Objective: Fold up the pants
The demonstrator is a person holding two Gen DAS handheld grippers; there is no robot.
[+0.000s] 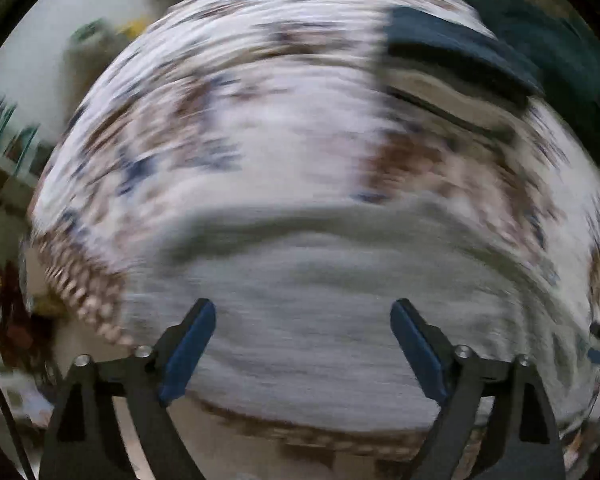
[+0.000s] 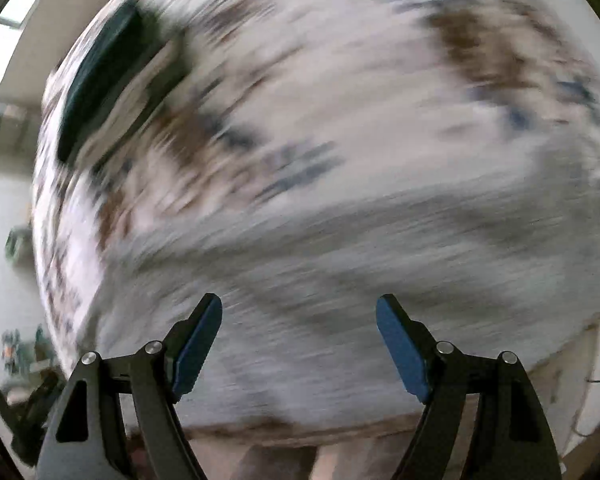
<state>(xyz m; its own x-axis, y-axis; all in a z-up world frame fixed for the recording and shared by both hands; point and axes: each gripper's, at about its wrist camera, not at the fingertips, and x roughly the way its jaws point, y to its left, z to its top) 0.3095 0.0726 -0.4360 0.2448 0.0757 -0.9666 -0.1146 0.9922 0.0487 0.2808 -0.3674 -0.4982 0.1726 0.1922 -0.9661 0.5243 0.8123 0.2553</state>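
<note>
Patterned cloth [image 1: 260, 92] — white with brown and blue motifs — is covering one broad surface that is filling both views, heavily smeared by blur. One pair of grey pants [image 1: 320, 300] is lying on it near the close edge, seeming to stretch left to right across each view, though the blur is hiding where waist and legs are pointing. One stack of folded clothes [image 1: 460, 76], a dark piece topping lighter ones, is sitting farther off, at far right in the left wrist view and far left in the right wrist view. Two grippers are showing: the left gripper [image 1: 303, 308] is hanging over the pants with jaws spread wide and gripping nothing, and the right gripper [image 2: 299, 304] is hanging over them likewise — jaws apart, nothing between them.
</note>
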